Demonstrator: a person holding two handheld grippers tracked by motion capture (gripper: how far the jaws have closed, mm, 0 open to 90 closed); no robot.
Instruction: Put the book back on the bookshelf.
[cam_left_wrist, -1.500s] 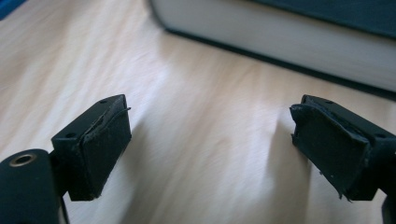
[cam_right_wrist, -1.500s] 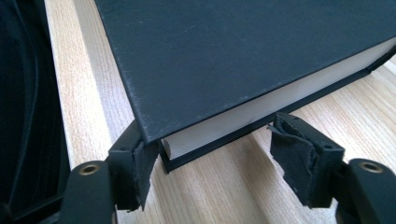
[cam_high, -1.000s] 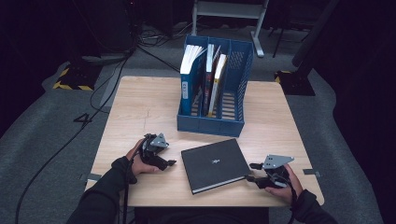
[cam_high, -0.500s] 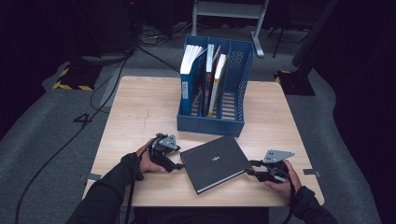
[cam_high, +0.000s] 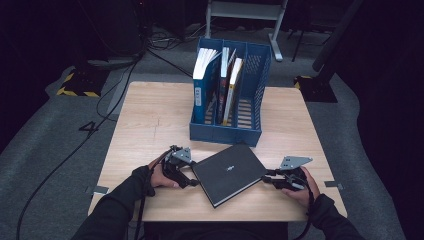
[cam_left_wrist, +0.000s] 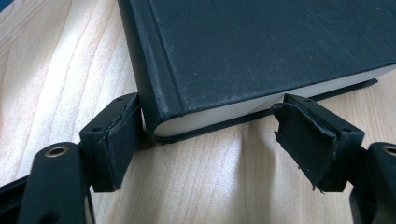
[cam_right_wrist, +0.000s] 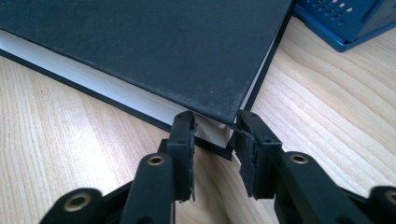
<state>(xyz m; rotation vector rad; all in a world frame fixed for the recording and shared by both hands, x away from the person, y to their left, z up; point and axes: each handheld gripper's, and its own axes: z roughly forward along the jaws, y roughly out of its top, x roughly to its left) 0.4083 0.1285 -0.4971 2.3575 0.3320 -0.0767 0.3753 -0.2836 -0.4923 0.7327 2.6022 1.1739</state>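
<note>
Black hardcover book (cam_high: 229, 173): lies flat and closed on the tabletop (cam_high: 150, 120), near the front edge, between the two hands and just in front of the blue file rack (cam_high: 252, 75).

Orientation: set askew to the tabletop's edges. Long axis runs from the near corner diagonally away toward the rack's right end. Spine faces the left tool; the corner of the page block points at the right tool.

Left tool (cam_high: 187, 175): jaws wide. In the left gripper view one pad (cam_left_wrist: 122, 140) touches or nearly touches the book's (cam_left_wrist: 261, 51) spine corner, while the other pad stands clear of the page edge; no grip.

Right tool (cam_high: 270, 178): jaws narrow, having just been closing, with the book's (cam_right_wrist: 140, 51) corner between them. Whether the pads (cam_right_wrist: 184, 149) already press on it cannot be told from the right gripper view.

View notes: the high view gives the whole layout, including several upright books (cam_high: 205, 80) in the rack and cables on the grey floor (cam_high: 50, 140). The gripper views add the white page block, the rounded spine and the frayed pad edges; the right gripper view also catches a corner of the rack (cam_right_wrist: 345, 23).
</note>
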